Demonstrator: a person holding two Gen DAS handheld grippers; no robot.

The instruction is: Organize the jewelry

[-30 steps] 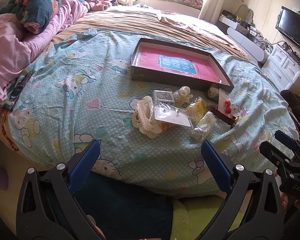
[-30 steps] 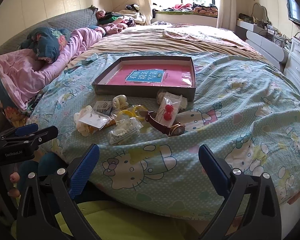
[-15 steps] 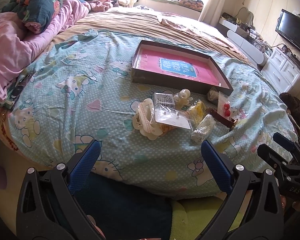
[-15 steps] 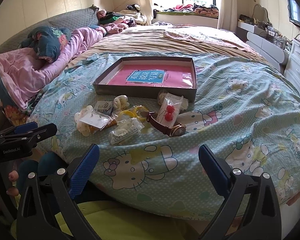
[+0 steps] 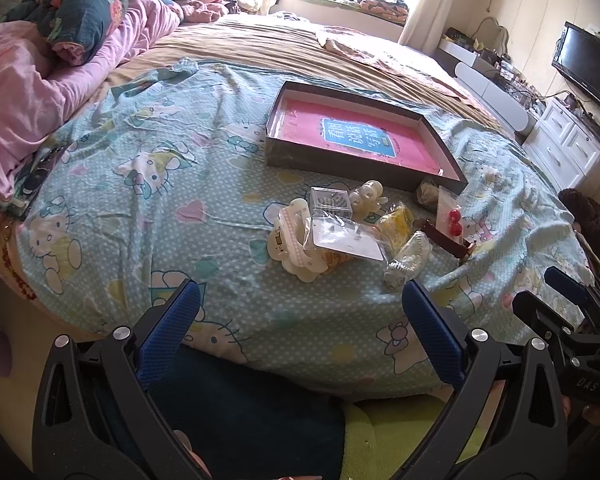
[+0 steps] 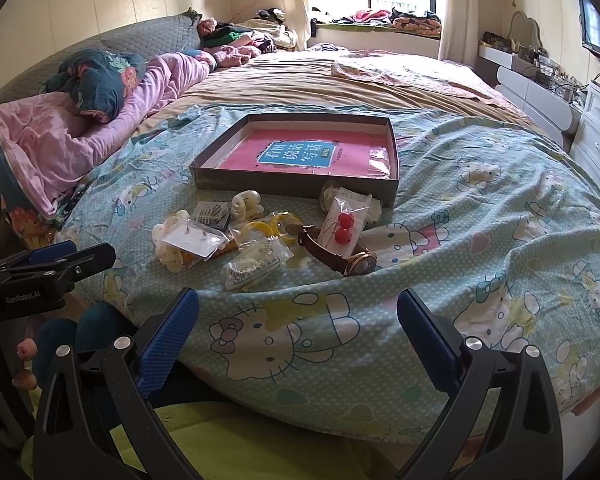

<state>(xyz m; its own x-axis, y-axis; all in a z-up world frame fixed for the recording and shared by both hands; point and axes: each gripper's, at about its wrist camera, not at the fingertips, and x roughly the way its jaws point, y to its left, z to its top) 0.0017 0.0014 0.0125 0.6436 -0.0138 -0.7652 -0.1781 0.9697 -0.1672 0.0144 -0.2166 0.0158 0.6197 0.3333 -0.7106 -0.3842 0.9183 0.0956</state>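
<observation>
A pile of jewelry lies on the Hello Kitty bedspread: a brown-strap watch [image 6: 338, 258], a bag with red bead earrings [image 6: 343, 229], yellow bangles [image 6: 268, 227], a bagged white chain [image 6: 254, 265], an earring card in a bag [image 5: 346, 236], a small clear box [image 5: 331, 202] and white hair claws [image 5: 294, 236]. Behind the pile sits a shallow dark box [image 5: 320, 162] with a pink book inside, also in the right wrist view [image 6: 296, 182]. My left gripper [image 5: 300, 320] and right gripper [image 6: 298, 318] are both open and empty, held over the bed's near edge, short of the pile.
Pink and dark bedding [image 6: 80, 120] is heaped at the left. A white dresser [image 5: 568, 148] and a TV [image 5: 588, 66] stand at the right. My knees in dark and green fabric [image 6: 220, 440] are below the grippers.
Both grippers have drifted slightly, so the pile sits a little nearer in view. Jaws stay open and nothing on the bed has moved.
</observation>
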